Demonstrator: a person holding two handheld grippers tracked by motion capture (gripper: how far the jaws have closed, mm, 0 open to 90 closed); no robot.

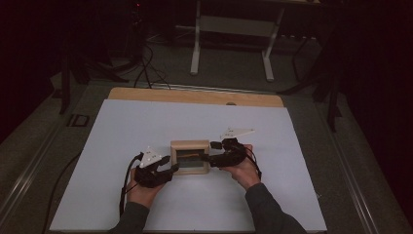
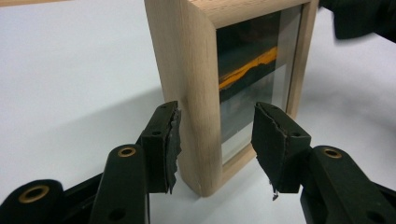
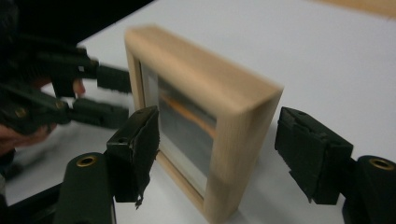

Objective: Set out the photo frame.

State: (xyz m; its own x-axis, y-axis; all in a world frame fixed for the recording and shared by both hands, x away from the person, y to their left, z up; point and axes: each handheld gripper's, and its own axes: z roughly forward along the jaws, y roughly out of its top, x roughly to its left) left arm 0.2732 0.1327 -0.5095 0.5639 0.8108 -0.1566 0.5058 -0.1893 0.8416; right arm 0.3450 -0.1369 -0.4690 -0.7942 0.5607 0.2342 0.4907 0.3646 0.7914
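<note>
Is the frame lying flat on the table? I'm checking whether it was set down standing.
No, the frame stands upright on its edge on the table, glass facing sideways between the open left tongs.

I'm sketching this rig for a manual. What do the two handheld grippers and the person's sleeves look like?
Both the left gripper and right gripper are black, with brass-coloured rivets, ragged black pads, a pale three-cornered plate on top and a trailing black cable. The sleeves are dark grey.

No readable text, label, number or sign appears anywhere.
</note>
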